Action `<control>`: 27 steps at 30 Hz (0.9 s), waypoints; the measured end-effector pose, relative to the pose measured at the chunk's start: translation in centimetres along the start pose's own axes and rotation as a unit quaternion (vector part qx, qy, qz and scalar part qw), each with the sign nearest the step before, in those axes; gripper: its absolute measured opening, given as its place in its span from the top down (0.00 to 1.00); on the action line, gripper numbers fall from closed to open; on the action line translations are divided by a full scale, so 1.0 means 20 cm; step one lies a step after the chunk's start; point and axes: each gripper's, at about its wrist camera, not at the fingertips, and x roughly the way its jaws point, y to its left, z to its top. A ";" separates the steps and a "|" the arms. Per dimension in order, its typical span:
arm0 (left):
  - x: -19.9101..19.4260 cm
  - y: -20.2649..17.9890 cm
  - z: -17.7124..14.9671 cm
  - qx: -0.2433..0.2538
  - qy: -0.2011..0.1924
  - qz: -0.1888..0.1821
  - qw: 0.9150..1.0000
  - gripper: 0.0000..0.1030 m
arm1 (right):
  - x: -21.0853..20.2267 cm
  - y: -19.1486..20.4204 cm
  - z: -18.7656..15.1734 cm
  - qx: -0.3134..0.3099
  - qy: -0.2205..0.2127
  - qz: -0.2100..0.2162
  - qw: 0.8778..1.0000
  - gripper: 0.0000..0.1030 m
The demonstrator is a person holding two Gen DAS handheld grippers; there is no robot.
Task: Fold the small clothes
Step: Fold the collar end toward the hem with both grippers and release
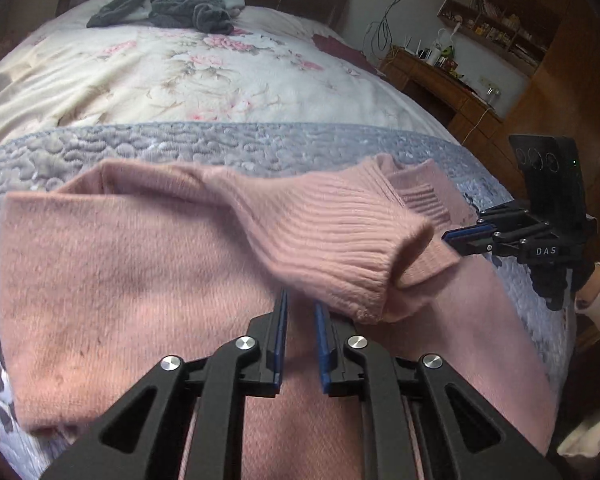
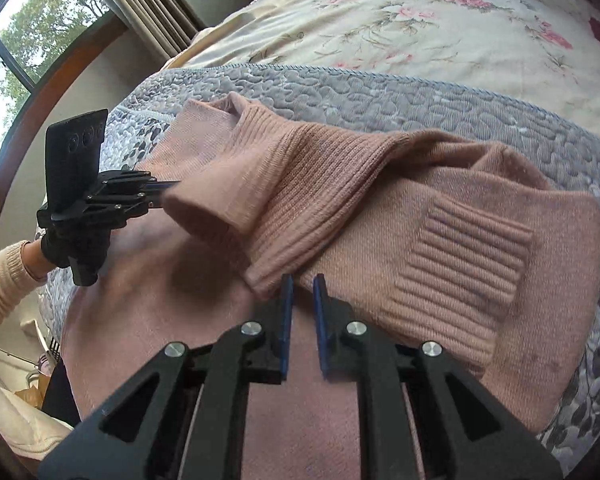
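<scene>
left gripper [image 1: 300, 304] and right gripper [image 2: 303, 286]: jaws slightly parted, empty, over pink sweater [image 1: 120, 280]. sweater lies flat across grey quilt [image 1: 180, 144] on bed, ribbed sleeve [image 1: 332, 236] folded crosswise; hem cut off. grey clothes [image 1: 180, 8] far back.

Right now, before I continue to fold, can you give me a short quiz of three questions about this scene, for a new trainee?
1. True or false: the sweater lies on the grey quilt.
2. What lies across the sweater's body? A) its sleeve B) a towel C) a belt
3. Fill in: the dark grey garment lies at the ___ end of the bed.
Key: 1 true; 2 A; 3 far.
</scene>
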 end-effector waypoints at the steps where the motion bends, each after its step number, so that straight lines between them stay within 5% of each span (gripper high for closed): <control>1: -0.01 0.02 -0.02 -0.016 0.004 -0.005 1.000 0.87 | -0.01 -0.02 -0.02 0.014 0.000 0.006 1.000 0.87; 3: -0.05 0.07 -0.03 -0.069 -0.002 -0.033 0.997 0.86 | -0.03 -0.06 -0.04 0.060 -0.006 0.035 0.998 0.78; 5: -0.07 0.10 -0.02 -0.116 -0.017 -0.066 0.991 0.67 | -0.04 -0.10 -0.05 0.112 -0.015 0.074 0.991 0.68; 8: -0.02 0.07 0.02 -0.147 -0.009 -0.078 0.986 0.61 | -0.01 -0.12 -0.04 0.158 -0.021 0.116 0.980 0.63; 11: 0.09 0.03 0.05 -0.158 0.023 -0.068 0.985 0.60 | 0.06 -0.09 -0.01 0.165 -0.010 0.111 0.980 0.62; 14: 0.14 0.02 0.06 -0.160 0.028 -0.059 0.985 0.71 | 0.12 -0.08 0.00 0.174 -0.002 0.120 0.977 0.67; 16: 0.14 0.01 0.07 -0.157 0.027 -0.057 0.986 0.90 | 0.14 -0.07 0.02 0.173 0.002 0.125 0.977 0.91; 22: -0.01 0.01 0.13 -0.120 -0.024 -0.039 0.992 0.92 | -0.03 -0.09 0.01 0.158 -0.029 0.085 0.983 0.94; 27: 0.11 0.03 0.08 -0.099 0.021 0.011 0.995 0.92 | 0.06 -0.12 -0.04 0.157 0.016 0.038 0.987 0.94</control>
